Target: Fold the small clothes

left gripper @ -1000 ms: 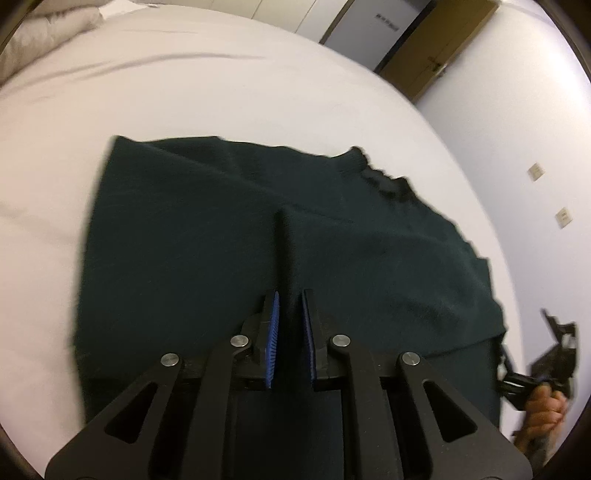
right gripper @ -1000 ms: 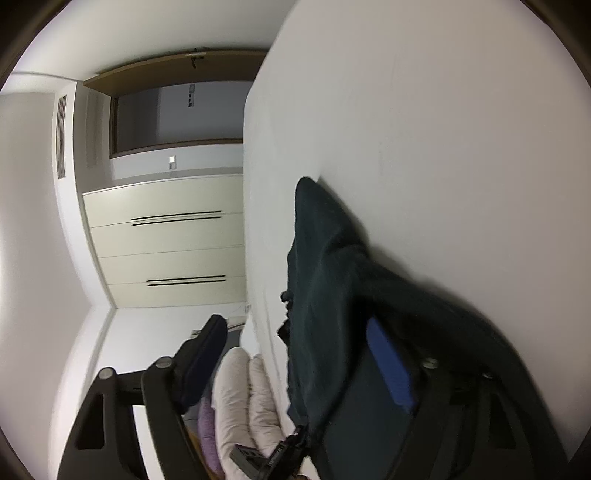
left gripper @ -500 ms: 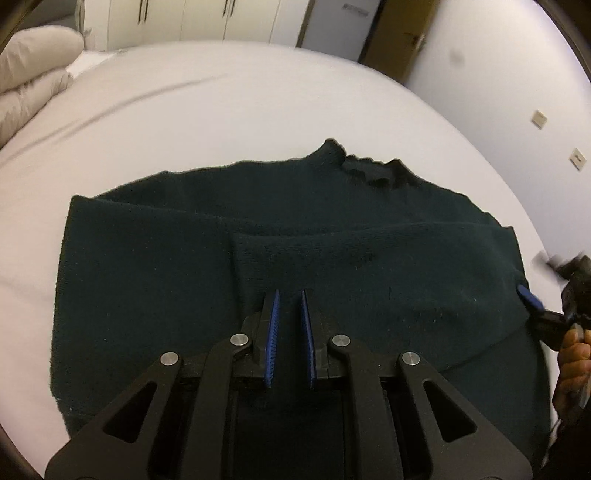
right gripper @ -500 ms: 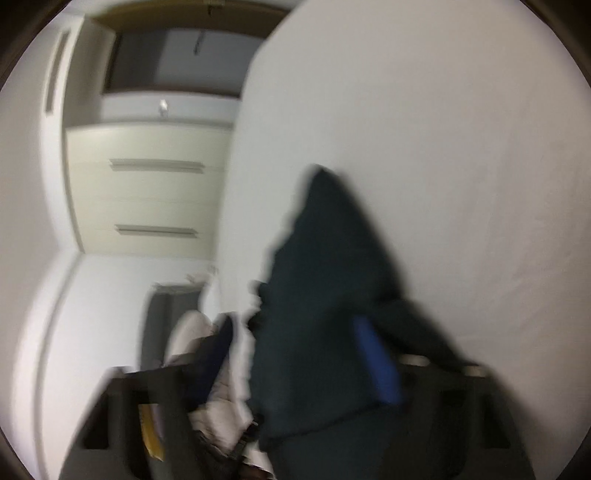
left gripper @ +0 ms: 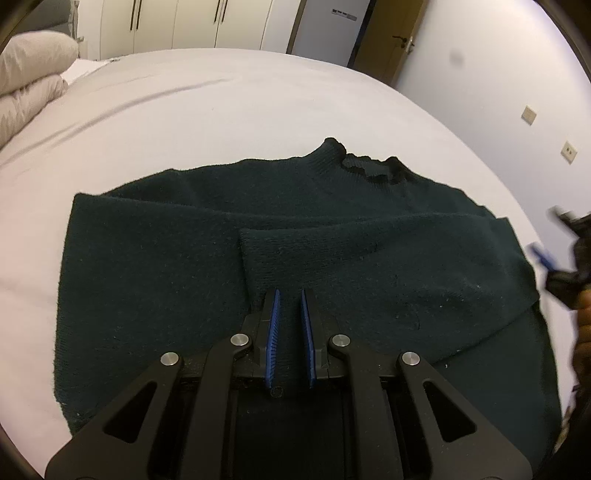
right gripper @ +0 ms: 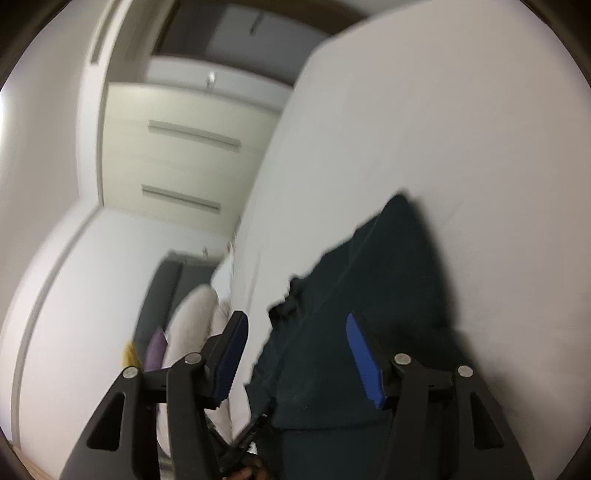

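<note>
Dark green sweater (left gripper: 332, 266) spread on white bed (left gripper: 184, 110); left gripper (left gripper: 289, 321) jaws pinch its sleeve, right gripper (right gripper: 295, 354) jaws opening, empty; pillows (left gripper: 29, 81) at far corner.

Left gripper (left gripper: 289, 301): black linkage arms with triangular cutouts, silver pivot screws, ribbed blue pads (left gripper: 273, 332). Right gripper (right gripper: 295, 354): same black frame, blue pads, silver screws.

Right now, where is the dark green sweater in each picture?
Left wrist view: the dark green sweater is spread flat across the middle and lower part, on the white bed, neck toward the top.
Right wrist view: the sweater sits at lower centre to right, seen edge-on against the tilted bed.
Shared landmark: the cream wardrobe doors, top left in both views.
</note>
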Demonstrator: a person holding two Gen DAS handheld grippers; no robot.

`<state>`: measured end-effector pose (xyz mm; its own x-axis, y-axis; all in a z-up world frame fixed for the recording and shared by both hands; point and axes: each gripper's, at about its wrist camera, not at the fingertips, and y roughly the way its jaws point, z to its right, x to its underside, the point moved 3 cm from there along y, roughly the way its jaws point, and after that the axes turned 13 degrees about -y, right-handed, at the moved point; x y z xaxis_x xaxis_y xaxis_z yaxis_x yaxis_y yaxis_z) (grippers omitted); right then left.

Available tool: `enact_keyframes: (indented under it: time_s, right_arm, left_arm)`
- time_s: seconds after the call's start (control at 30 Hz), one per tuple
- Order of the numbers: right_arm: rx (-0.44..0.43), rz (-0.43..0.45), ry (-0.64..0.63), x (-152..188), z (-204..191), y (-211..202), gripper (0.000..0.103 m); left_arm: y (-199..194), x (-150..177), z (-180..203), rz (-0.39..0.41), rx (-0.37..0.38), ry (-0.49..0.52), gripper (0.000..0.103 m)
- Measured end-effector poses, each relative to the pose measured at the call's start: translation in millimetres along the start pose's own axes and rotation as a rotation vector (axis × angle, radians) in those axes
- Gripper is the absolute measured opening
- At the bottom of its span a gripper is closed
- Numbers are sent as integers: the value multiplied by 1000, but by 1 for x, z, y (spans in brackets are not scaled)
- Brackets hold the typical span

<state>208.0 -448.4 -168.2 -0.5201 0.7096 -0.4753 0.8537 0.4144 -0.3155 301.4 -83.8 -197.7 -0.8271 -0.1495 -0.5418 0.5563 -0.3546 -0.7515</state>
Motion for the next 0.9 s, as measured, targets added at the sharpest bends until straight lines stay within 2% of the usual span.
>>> enact_keyframes:
  time_s: [0.03, 0.07, 0.13, 0.2, 0.3, 0.33, 0.37, 0.4, 0.43, 0.57, 0.6, 0.63, 0.67, 0.7, 0.73, 0.8, 0.83, 0.9]
  right_arm:
    - [25, -35, 21, 3, 10, 13, 55]
    - [57, -64, 40, 8, 21, 25, 30]
    - [101, -49, 35, 11, 36, 25, 0]
    - [39, 4, 77, 16, 51, 10, 0]
    - [100, 63, 96, 23, 59, -25, 1]
    - [124, 74, 99, 26, 60, -36, 10]
    - [158, 87, 96, 30, 57, -52, 31]
    - [206, 98, 78, 35, 50, -67, 39]
    - [253, 129, 25, 41, 36, -87, 51]
    - [356, 235, -248, 76, -43, -141, 69]
    - [376, 272, -324, 89, -66, -156, 72]
    - [379, 305, -376, 97, -82, -170, 81]
    - [382, 339, -432, 109, -101, -181, 93]
    - [383, 380, -495, 121, -121, -194, 99]
    - [385, 428, -558, 134, -140, -206, 103]
    - [392, 509, -673, 148, -171, -235, 103]
    - [403, 522, -739, 161, -188, -244, 103]
    - [444, 506, -809, 172, -206, -251, 103]
  left_arm:
    - [-1, 0, -3, 0, 14, -9, 12]
    - [-2, 0, -5, 0, 26, -17, 12]
    - [-3, 0, -8, 0, 46, -32, 12]
    - [-4, 0, -10, 2, 53, -37, 12]
    - [-5, 0, -10, 1, 57, -45, 12]
    - [-9, 2, -11, 2, 54, -50, 12]
    - [-15, 4, -12, 6, 42, -54, 12]
    - [-24, 8, -13, 15, 15, -49, 12]
    - [-35, 13, -14, 28, -20, -37, 12]
    - [-99, 39, -14, 133, -23, -5, 12]
    - [-122, 48, -12, 174, -22, 9, 17]
    - [-138, 55, -10, 206, -26, 20, 23]
    - [-158, 63, -7, 248, -36, 29, 47]
    - [-183, 74, -5, 304, -46, 34, 92]
    - [-207, 84, -3, 374, -56, 35, 101]
    - [-251, 104, 0, 538, -53, 39, 103]
    - [-270, 115, 3, 587, -47, 52, 103]
    - [-296, 132, 7, 578, -39, 82, 103]
